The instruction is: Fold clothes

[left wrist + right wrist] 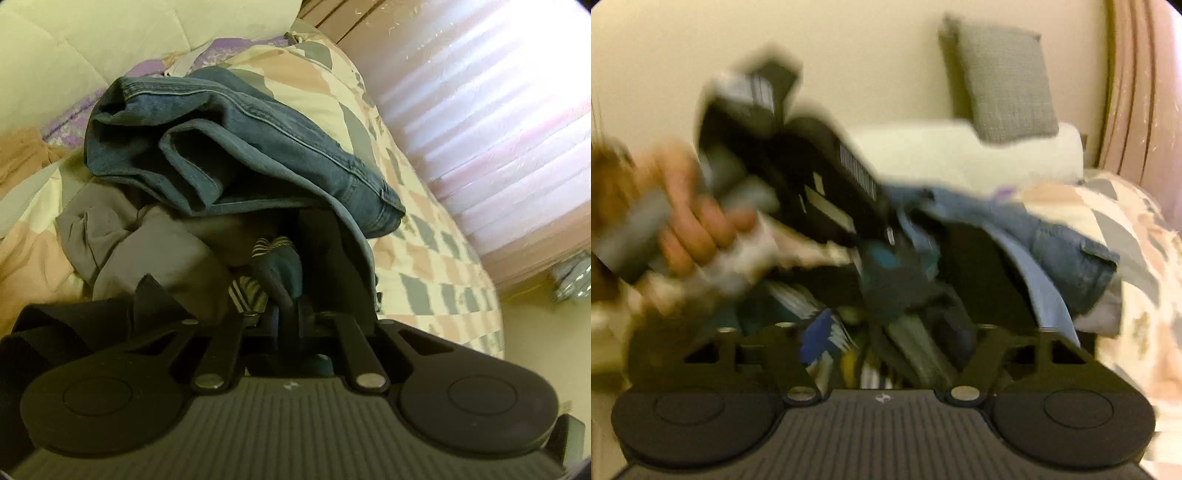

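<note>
A heap of clothes lies on the bed. Blue jeans [258, 140] sit draped on top, over a grey garment [147, 243] and a black cloth [74, 325]. My left gripper [286, 306] is shut on a dark teal garment [284, 266] with a striped part [247, 291], under the hem of the jeans. The right wrist view is blurred. There a hand [698, 225] holds the left gripper [882, 236] against the heap beside the jeans [1063, 251]. My right gripper [886, 314] points into dark and striped cloth; its fingertips are lost in the blur.
A patchwork bedspread [424, 266] covers the bed, with a white duvet [74, 55] at the back left. A pink, plastic-wrapped surface [498, 110] runs along the bed's right side. A grey cushion [1008, 85] rests on a white folded quilt [960, 155] by the wall.
</note>
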A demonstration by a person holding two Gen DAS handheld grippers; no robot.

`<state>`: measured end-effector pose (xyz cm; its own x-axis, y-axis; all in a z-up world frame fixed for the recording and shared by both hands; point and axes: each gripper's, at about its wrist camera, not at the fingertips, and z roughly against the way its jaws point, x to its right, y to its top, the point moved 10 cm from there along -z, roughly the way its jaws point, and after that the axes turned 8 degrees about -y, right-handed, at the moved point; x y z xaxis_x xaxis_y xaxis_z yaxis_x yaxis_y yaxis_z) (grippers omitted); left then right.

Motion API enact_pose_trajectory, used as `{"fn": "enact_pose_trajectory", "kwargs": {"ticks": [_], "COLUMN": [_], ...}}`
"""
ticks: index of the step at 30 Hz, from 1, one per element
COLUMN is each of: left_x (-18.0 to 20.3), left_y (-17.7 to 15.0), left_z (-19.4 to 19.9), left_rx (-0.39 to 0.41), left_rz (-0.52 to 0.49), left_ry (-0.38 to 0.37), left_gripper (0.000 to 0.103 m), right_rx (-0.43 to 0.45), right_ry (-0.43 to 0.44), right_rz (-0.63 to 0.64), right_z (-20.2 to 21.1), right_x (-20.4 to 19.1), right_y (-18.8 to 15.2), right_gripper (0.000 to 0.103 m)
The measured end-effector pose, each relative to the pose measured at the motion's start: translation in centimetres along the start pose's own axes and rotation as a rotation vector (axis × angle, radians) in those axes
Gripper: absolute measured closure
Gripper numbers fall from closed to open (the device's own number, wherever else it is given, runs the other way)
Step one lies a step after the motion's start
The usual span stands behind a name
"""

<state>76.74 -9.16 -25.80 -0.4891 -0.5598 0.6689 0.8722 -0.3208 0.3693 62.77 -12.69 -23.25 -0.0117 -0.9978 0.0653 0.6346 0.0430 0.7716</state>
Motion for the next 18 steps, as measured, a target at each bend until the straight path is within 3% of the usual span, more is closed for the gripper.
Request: {"fn": "enact_pose_trajectory", "kwargs": {"ticks": [1, 3, 7, 10, 14, 17, 18], "left_x": [0.5, 1.6, 4.6, 8.1, 12.8, 14.8, 14.9], "left_y": [-0.2, -0.4, -2.0, -4.0, -6.5, -7.5, -7.8], "left_z": [0.4, 1.1, 4.2, 6.9, 11.2, 14.1, 14.4], "left_rx": [0.007, 0.023, 0.071, 0.114, 0.188, 0.221, 0.209], "left_rz": [-0.018, -0.048, -0.097, -0.146, -0.184, -0.217, -0.213], "left_ry": [0.0, 0.003, -0.03, -0.06, -0.133, -0.07, -0.032], "left_gripper": [0.098, 0.098, 0.099, 0.101, 0.103, 0.103, 0.103], "right_rx": [0.021, 0.059, 0.135, 0.181, 0.304, 0.42, 0.419], "right_ry": [-0.016, -0.025, 0.111, 0.198, 0.307, 0.357, 0.341], "right_rz": [0.009, -0.004, -0.18, -0.258, -0.335, -0.349, -0.332], "right_z": [0.1, 0.7, 5.4, 9.6, 16.0, 21.3, 22.0], "right_x": [0.0, 0.0, 0.5, 0.1, -0.6, -1.0, -1.2], "right_y": [-0.1, -0.1, 0.9, 1.0, 2.2, 3.7, 3.8], "right_gripper": [0.08, 0.096, 0.097, 0.096, 0.103, 0.103, 0.103]}}
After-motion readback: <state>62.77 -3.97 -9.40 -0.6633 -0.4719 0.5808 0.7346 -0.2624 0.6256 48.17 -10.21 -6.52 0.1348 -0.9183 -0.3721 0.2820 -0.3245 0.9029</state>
